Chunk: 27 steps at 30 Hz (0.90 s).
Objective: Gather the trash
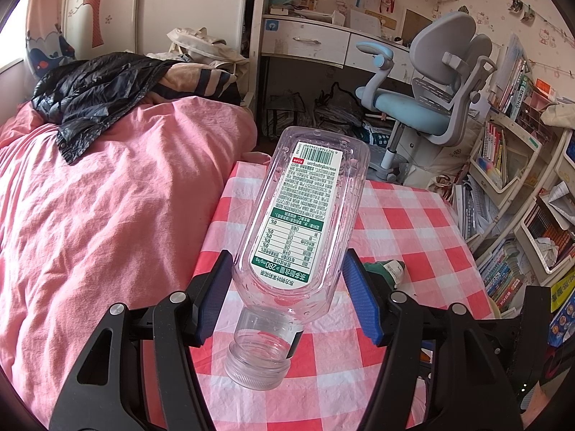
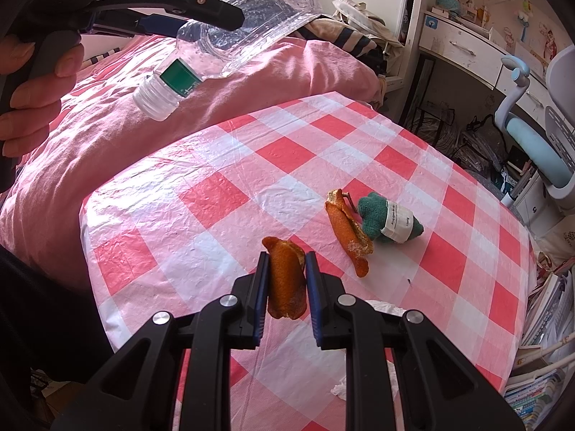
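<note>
A clear empty plastic bottle (image 1: 305, 208) with a white and green label hangs above the table, its cap end toward the camera. My left gripper (image 1: 287, 287) is shut on its lower body, the blue pads pressing both sides. The right wrist view shows the same bottle (image 2: 248, 18) up at the top left, over the bed. My right gripper (image 2: 287, 262) is shut on a curled piece of orange peel (image 2: 285, 280), lifted just above the checked tablecloth (image 2: 215, 165). A second orange peel (image 2: 348, 233) lies on the table ahead, touching a green knitted item with a white label (image 2: 390, 221).
Crumpled white tissue (image 2: 381, 309) lies on the table under my right gripper. A bed with a pink cover (image 1: 107, 197) borders the table on the left, with a black jacket (image 1: 93, 93) on it. A blue-grey desk chair (image 1: 431, 100) and crowded bookshelves (image 1: 521, 215) stand to the right.
</note>
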Each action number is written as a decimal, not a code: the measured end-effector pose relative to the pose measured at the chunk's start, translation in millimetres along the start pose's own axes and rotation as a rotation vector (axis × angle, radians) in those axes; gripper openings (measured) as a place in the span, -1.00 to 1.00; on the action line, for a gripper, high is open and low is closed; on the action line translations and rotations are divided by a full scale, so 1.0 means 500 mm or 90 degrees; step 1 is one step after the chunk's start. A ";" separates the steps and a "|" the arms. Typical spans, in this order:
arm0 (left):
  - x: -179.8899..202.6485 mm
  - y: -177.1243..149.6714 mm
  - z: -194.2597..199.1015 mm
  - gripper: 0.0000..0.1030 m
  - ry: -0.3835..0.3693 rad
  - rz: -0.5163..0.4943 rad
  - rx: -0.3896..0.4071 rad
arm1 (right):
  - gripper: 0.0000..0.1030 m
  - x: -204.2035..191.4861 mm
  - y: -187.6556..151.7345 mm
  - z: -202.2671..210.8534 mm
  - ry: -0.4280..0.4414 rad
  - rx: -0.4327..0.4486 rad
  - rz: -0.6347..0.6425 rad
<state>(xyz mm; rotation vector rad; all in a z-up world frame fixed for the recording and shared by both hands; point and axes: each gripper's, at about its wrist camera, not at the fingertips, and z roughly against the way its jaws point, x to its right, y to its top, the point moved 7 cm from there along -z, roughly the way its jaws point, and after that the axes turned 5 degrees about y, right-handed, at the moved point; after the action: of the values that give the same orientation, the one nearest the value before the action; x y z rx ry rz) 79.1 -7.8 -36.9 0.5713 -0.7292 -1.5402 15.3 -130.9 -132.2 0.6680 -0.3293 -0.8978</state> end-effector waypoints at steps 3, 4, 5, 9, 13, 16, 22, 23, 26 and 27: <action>-0.002 0.002 0.000 0.16 0.000 0.000 0.000 | -0.60 -0.001 -0.001 -0.001 0.000 -0.001 0.001; -0.002 0.002 0.000 0.16 0.000 0.001 0.000 | -0.60 0.000 -0.002 0.000 0.000 -0.001 0.002; -0.002 0.001 0.000 0.16 0.000 0.001 0.000 | -0.60 0.000 -0.002 0.000 0.000 -0.001 0.002; -0.002 0.002 0.000 0.16 0.000 0.001 0.000 | -0.60 0.001 -0.003 0.001 0.000 -0.001 0.002; -0.003 0.002 0.000 0.16 0.000 0.001 0.000 | -0.60 0.003 -0.006 0.001 0.000 -0.001 0.002; -0.003 0.002 0.000 0.16 0.000 0.001 0.000 | -0.60 0.001 -0.003 0.000 0.000 -0.001 0.003; -0.003 0.001 0.000 0.16 0.000 0.002 0.000 | -0.60 0.003 -0.003 0.001 -0.001 -0.001 0.003; -0.003 0.002 0.000 0.16 0.000 0.002 0.000 | -0.60 0.002 -0.002 0.001 -0.001 -0.001 0.003; -0.006 0.002 0.000 0.16 0.000 0.003 0.000 | -0.60 0.001 -0.002 0.001 -0.001 -0.002 0.004; -0.006 0.003 -0.001 0.16 0.000 0.003 0.000 | -0.60 0.001 -0.002 0.000 -0.001 -0.001 0.003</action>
<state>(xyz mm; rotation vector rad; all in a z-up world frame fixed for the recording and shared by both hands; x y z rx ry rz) 80.5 -5.0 -36.3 0.5696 -0.7301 -1.5356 15.1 -131.9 -132.6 0.6641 -0.3312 -0.8940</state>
